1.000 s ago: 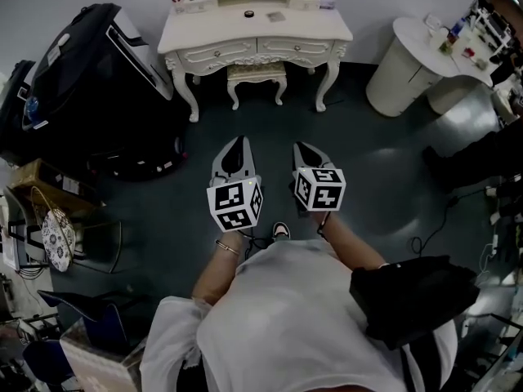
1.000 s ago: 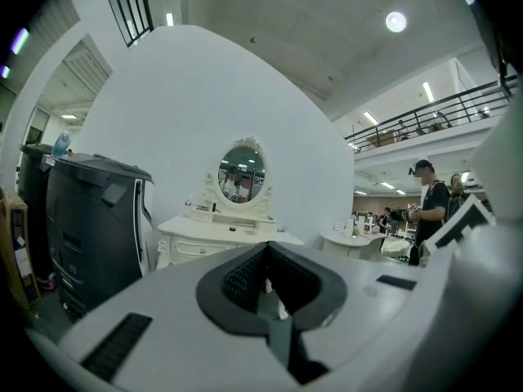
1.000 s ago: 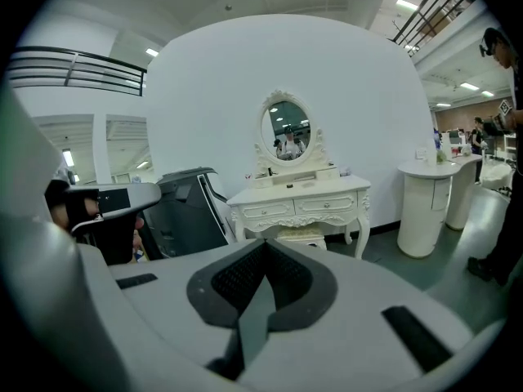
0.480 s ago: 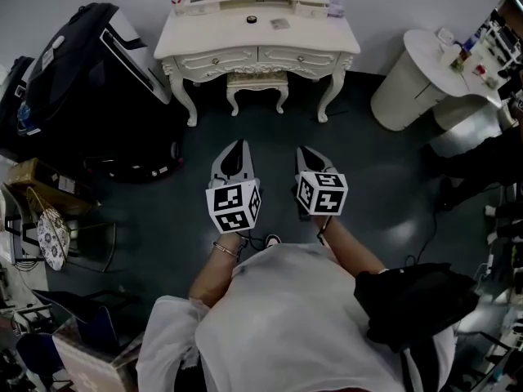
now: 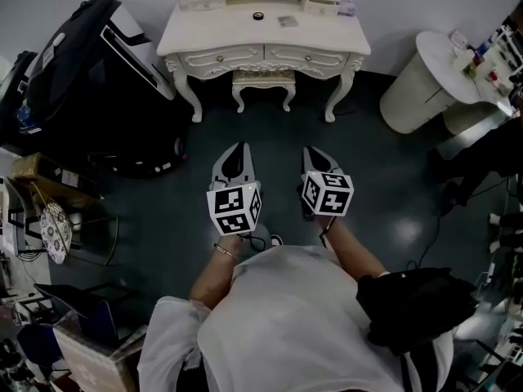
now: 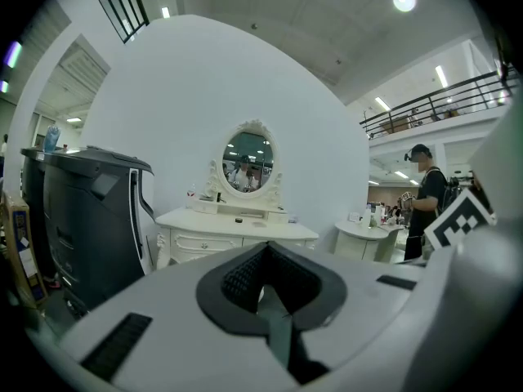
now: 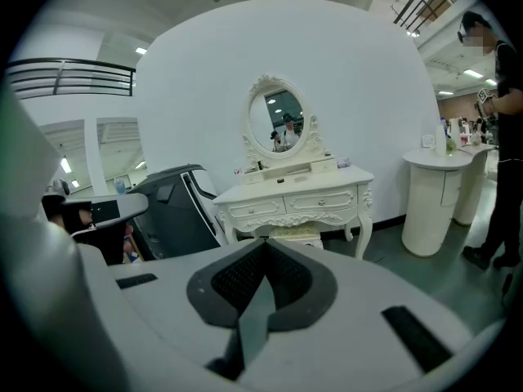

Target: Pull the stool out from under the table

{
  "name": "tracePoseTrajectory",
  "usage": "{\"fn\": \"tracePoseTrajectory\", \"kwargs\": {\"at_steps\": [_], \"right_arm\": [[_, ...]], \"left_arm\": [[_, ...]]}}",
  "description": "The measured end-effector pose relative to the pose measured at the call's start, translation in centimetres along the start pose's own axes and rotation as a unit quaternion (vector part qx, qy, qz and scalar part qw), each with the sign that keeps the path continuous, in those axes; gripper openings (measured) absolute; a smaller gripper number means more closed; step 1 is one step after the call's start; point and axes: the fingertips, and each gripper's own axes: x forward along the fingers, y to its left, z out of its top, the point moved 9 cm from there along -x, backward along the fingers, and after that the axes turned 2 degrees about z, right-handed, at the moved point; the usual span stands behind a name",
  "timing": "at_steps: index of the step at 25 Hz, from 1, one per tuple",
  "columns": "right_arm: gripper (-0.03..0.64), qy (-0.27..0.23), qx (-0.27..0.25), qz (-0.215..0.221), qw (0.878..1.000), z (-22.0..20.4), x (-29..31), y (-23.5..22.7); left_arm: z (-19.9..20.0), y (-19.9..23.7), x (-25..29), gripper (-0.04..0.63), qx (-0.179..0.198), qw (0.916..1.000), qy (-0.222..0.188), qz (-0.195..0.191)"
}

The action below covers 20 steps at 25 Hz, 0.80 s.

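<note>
White stool [image 5: 263, 84] sits tucked under the tabletop [image 5: 263, 33], upper centre, well apart from your left gripper [image 5: 236, 149] and right gripper [image 5: 311, 152], both closed empty pending approach.

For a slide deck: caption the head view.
Shut and empty, the left gripper and right gripper face the dressing table, the stool tucked under it.

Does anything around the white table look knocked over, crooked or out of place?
Nothing stands out. The stool stands upright, tucked squarely under the table, and the few small items on top look undisturbed. No spill or damage shows.
</note>
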Motion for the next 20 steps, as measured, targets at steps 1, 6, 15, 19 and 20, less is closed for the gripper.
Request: {"fn": "tracePoseTrajectory", "kwargs": {"at_steps": [1, 6, 15, 19, 20], "right_arm": [[-0.002, 0.001, 0.002, -0.001, 1.000, 0.0, 0.2, -0.1], [-0.002, 0.014, 0.003, -0.007, 1.000, -0.3, 1.6, -0.7], [-0.002, 0.007, 0.005, -0.027, 1.000, 2.2, 6.5, -2.4], [-0.002, 0.005, 0.008, -0.032, 0.999, 4.0, 9.4, -2.7], [-0.002, 0.005, 0.008, -0.033, 0.999, 4.5, 10.1, -2.7]], "left_arm": [[-0.1, 0.1, 0.2, 0.008, -0.001, 1.0000, 0.001, 0.001], [-0.7, 1.0, 1.9, 0.008, -0.013, 0.9999, 0.009, 0.002], [0.1, 3.0, 8.4, 0.008, -0.013, 0.9998, 0.009, -0.013], [1.4, 4.3, 11.9, 0.008, -0.010, 0.9997, 0.009, -0.021], [1.7, 4.6, 12.8, 0.008, -0.010, 0.9997, 0.010, -0.022]]}}
